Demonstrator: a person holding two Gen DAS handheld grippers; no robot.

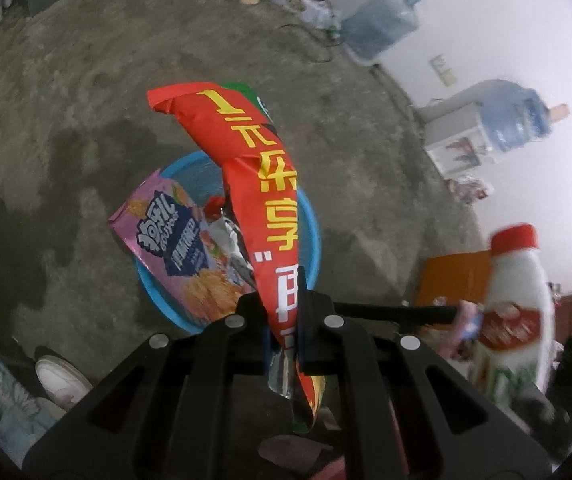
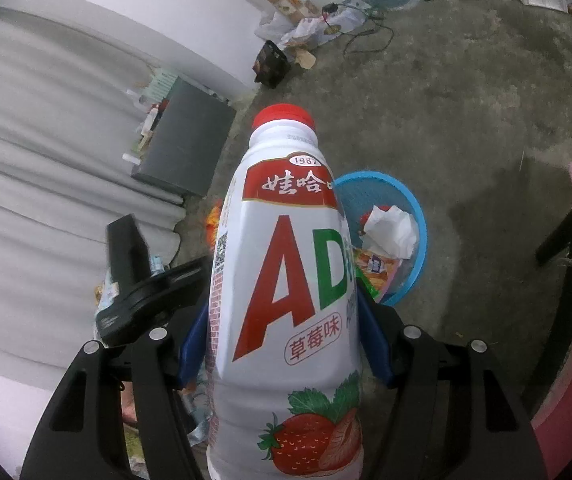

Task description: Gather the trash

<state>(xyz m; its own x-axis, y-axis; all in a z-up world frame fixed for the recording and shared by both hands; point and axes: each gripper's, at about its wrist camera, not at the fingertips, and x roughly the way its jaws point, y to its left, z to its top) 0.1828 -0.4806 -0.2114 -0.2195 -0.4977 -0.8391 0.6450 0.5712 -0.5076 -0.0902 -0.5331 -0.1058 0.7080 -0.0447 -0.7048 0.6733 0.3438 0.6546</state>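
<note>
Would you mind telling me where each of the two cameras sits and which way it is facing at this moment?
Left wrist: sits on the left gripper, looking steeply down over its shut jaws, which pinch a red wrapper above the blue basket on the concrete floor; a white shoe shows lower left.
Right wrist: sits on the right gripper, looking down and forward past the white drink bottle it clamps; the other gripper's black body shows at left.
Shared: blue basket, the bottle, concrete floor.
</note>
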